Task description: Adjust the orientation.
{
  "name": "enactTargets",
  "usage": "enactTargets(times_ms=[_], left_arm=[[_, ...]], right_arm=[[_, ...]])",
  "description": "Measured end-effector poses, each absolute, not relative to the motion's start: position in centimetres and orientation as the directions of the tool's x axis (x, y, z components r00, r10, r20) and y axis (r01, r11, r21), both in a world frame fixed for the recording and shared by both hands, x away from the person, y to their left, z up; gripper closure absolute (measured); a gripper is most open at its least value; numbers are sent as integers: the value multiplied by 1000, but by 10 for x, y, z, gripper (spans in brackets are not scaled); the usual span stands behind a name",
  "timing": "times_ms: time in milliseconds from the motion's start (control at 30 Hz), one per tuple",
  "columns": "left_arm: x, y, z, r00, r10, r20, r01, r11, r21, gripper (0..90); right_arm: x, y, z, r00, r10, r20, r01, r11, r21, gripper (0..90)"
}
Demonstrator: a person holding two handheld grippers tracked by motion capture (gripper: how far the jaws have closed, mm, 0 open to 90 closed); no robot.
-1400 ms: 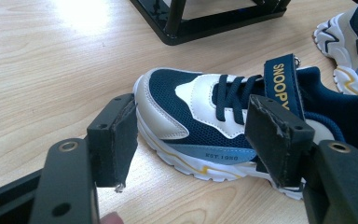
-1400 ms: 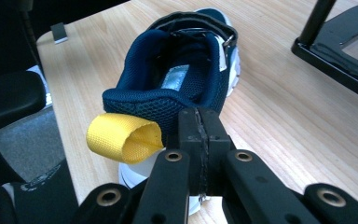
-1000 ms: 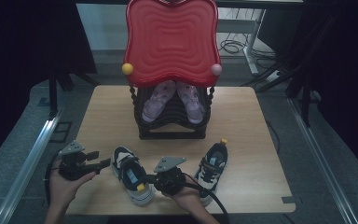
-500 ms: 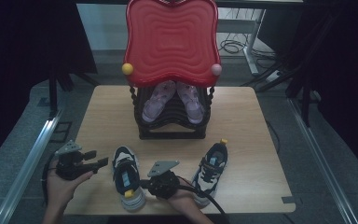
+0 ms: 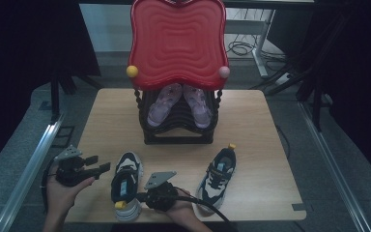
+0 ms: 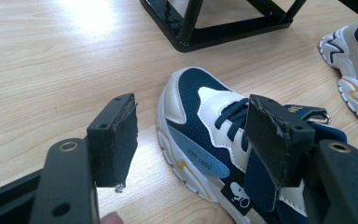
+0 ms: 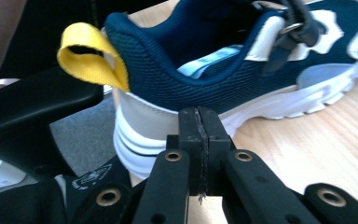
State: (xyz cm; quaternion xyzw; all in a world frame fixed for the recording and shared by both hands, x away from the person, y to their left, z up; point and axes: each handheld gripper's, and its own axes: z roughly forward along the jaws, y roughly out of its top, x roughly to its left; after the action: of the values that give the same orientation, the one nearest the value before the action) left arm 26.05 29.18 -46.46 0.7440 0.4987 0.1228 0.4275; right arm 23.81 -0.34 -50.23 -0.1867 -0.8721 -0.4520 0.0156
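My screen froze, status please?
Left gripper open beside left sneaker. Right gripper shut at its heel. Nothing in the way.

On the tabletop (image 5: 251, 121), the right tool (image 5: 142, 197) sits at the heel of the left sneaker (image 5: 125, 181); the left tool (image 5: 99, 165) hovers beside it.

Two sneakers (image 5: 125, 184) (image 5: 217, 176), two sandals (image 5: 162, 103) (image 5: 198, 104), one rack (image 5: 178, 135)

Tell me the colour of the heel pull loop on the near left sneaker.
Yellow. The heel loop shows best in the right gripper view, against the navy mesh collar.
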Motion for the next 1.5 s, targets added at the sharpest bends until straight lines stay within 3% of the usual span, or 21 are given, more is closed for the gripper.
enactTargets(times_ms=[433,1500], left_arm=[[260,293,-464,468,849,-245,638,-132,759,349],[254,314,-456,435,864,-253,616,-80,784,350]], right_arm=[[237,15,-505,-939,265,217,328,514,793,898],[248,66,-510,-942,265,207,317,489,813,898]])
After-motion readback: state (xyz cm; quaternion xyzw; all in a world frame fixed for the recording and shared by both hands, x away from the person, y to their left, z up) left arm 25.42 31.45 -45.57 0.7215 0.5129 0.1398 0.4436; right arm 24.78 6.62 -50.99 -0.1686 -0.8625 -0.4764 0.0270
